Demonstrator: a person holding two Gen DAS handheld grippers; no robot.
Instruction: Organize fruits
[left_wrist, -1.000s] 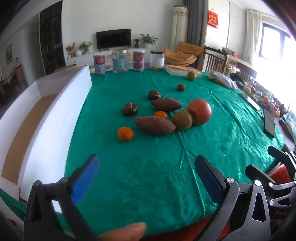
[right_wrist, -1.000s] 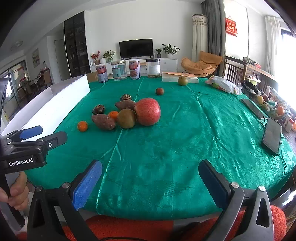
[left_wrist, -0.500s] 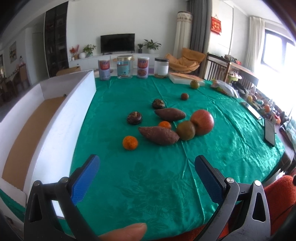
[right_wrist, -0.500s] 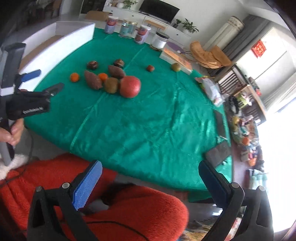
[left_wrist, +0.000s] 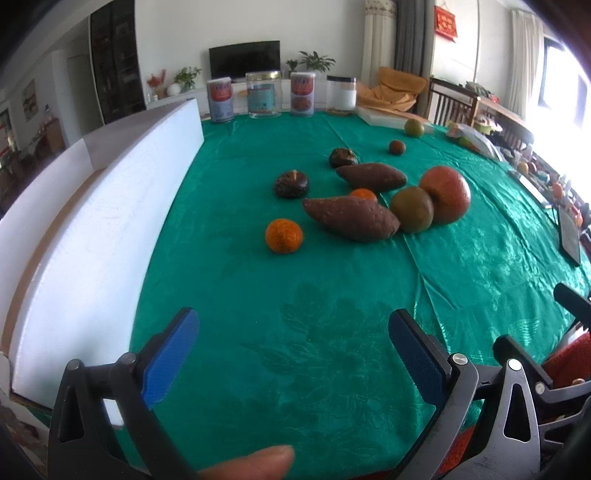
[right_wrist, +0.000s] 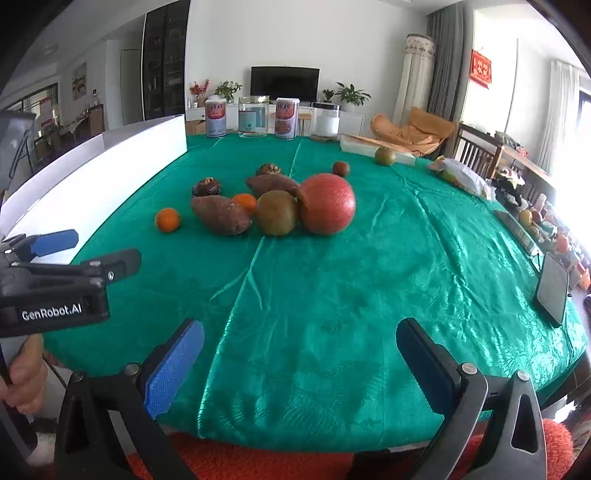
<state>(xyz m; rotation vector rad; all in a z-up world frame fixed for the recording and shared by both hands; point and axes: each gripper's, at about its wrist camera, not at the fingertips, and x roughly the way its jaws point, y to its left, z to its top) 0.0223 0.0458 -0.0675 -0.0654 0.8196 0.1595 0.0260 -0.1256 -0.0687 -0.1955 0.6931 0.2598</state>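
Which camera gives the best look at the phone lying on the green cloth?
The right wrist view: the phone shows nearly whole, lying flat near the table's right edge. In the left wrist view it sits squeezed against the distorted right edge.

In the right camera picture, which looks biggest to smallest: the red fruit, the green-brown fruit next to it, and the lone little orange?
1. Red fruit
2. Green-brown fruit
3. Lone orange
All sit about equally far away, so the order seems safe.

Bright daylight, window (right_wrist: 576, 155) glare blown out right; fisheye edges dark, warped
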